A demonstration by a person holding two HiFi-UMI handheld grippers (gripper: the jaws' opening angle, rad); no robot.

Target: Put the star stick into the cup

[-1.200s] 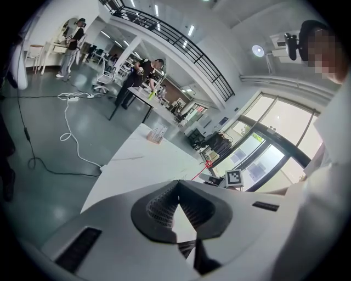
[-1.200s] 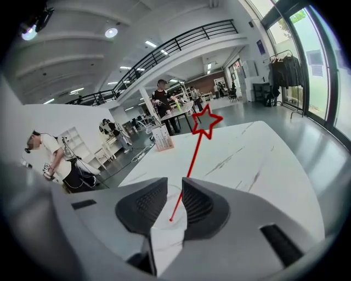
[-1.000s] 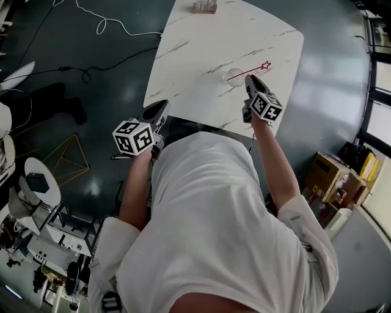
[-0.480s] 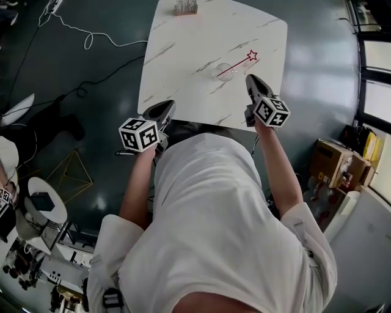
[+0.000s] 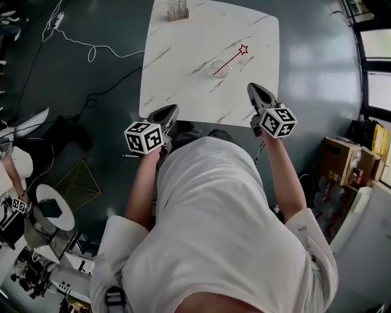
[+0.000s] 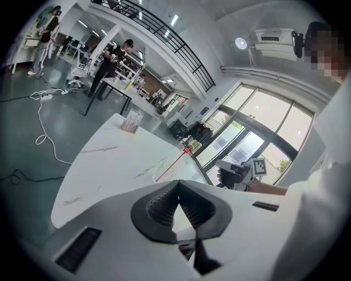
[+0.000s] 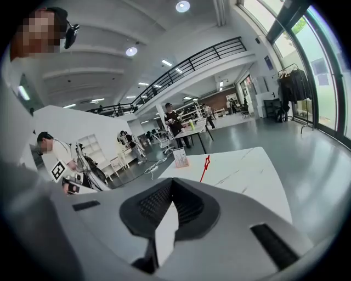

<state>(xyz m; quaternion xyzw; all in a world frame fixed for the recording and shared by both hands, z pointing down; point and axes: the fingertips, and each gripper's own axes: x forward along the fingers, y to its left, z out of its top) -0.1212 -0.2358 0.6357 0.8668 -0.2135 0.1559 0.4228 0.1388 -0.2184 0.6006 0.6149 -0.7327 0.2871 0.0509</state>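
The red star stick (image 5: 229, 60) leans in a clear cup (image 5: 219, 68) on the white marble table (image 5: 183, 73), its star end up toward the far right. It also shows as a thin red line in the left gripper view (image 6: 173, 162) and in the right gripper view (image 7: 204, 169). My left gripper (image 5: 173, 110) hovers at the table's near edge, shut and empty (image 6: 178, 184). My right gripper (image 5: 252, 87) sits just off the near right edge, a short way back from the cup, shut with nothing held (image 7: 171, 181).
A small holder (image 5: 178, 10) stands at the table's far edge. Cables (image 5: 91, 52) trail over the dark floor to the left. Cardboard boxes (image 5: 342, 165) sit at the right. Other people and work tables show far off in both gripper views.
Both grippers have drawn back toward the table's near edge, the right one away from the cup. The stick stays leaning in the cup.
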